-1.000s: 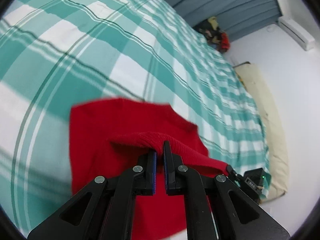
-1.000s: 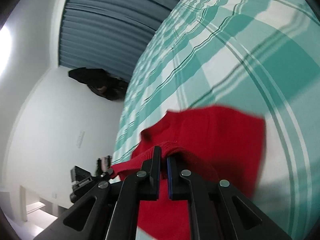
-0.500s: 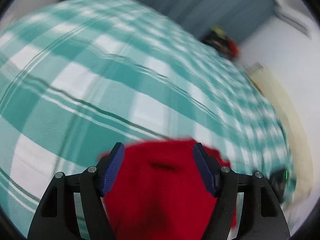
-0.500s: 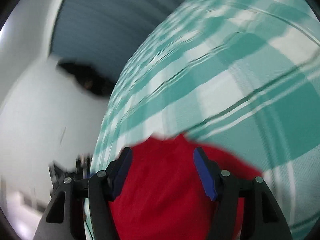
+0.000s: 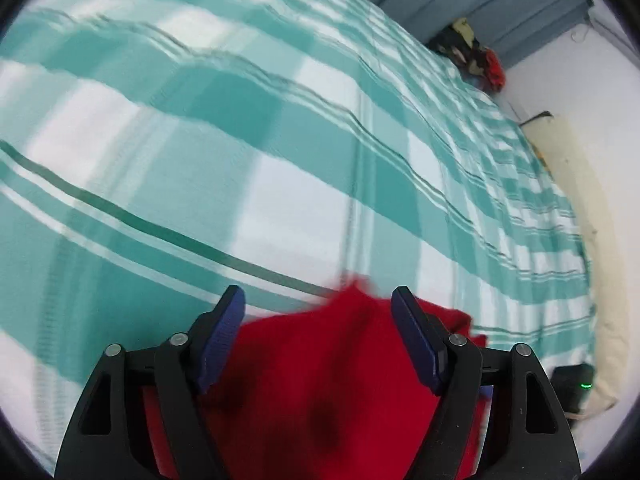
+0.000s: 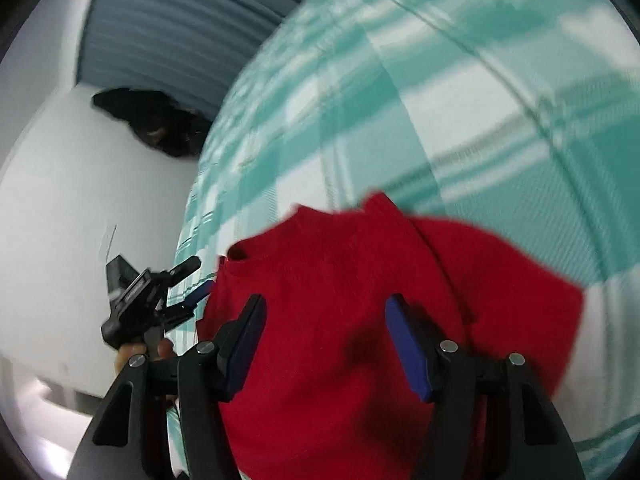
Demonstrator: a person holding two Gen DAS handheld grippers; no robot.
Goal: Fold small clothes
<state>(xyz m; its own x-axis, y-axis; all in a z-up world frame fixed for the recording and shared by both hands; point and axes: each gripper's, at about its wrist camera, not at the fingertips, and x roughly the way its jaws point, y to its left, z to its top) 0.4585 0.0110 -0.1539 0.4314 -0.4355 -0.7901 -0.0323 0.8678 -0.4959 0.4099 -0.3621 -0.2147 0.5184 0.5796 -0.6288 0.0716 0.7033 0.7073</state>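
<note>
My left gripper (image 5: 316, 328) and right gripper (image 6: 324, 336) both gape wide, holding nothing. Red knit garment (image 6: 360, 300) lies folded on teal-and-white checked bedsheet (image 5: 280, 140), just beneath both.

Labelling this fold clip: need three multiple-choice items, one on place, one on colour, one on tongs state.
1. Where does the red garment lie?
A. on the checked bedspread
B. on the floor
C. on a chair

2. What colour are the fingertip pads?
A. orange
B. blue
C. white

3. How do the left tongs and right tongs stand?
A. both shut on cloth
B. one open, one shut
C. both open

Answers: 1 A, teal-and-white checks surround the cloth; 2 B, blue strips line the fingers; 3 C, each wrist view shows a wide gap with nothing gripped.
</note>
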